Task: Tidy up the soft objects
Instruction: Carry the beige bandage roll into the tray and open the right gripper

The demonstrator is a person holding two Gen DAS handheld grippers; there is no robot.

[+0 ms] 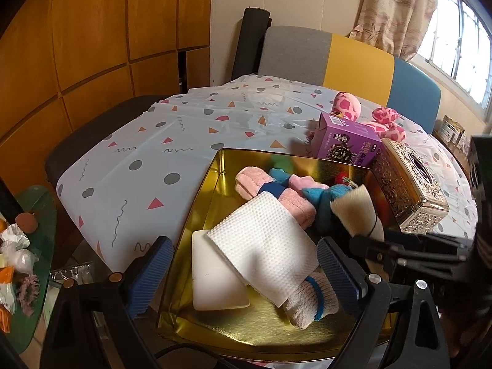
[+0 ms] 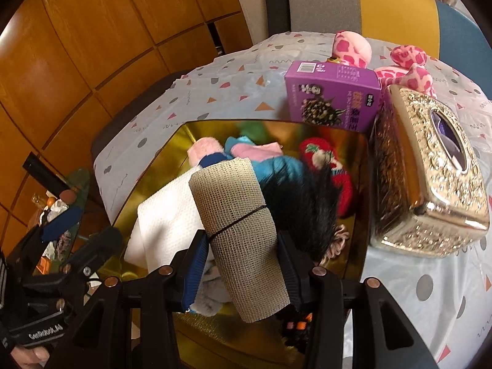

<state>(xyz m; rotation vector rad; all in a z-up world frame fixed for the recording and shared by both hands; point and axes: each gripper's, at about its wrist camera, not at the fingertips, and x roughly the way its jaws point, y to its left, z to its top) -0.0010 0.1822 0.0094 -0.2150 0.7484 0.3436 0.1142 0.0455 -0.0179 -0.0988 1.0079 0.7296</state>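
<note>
Right claw clenched on beige mesh roll, roll tilted above gold tin on worktop. Ahead of it: black furry piece, red knit, pink towel. Just right of tin, gold tissue box.

Left claw released, hovering over white cloth, foam block, sock inside tin.

Banded beige mesh roll tilted above cloth-filled gold tin.
</note>
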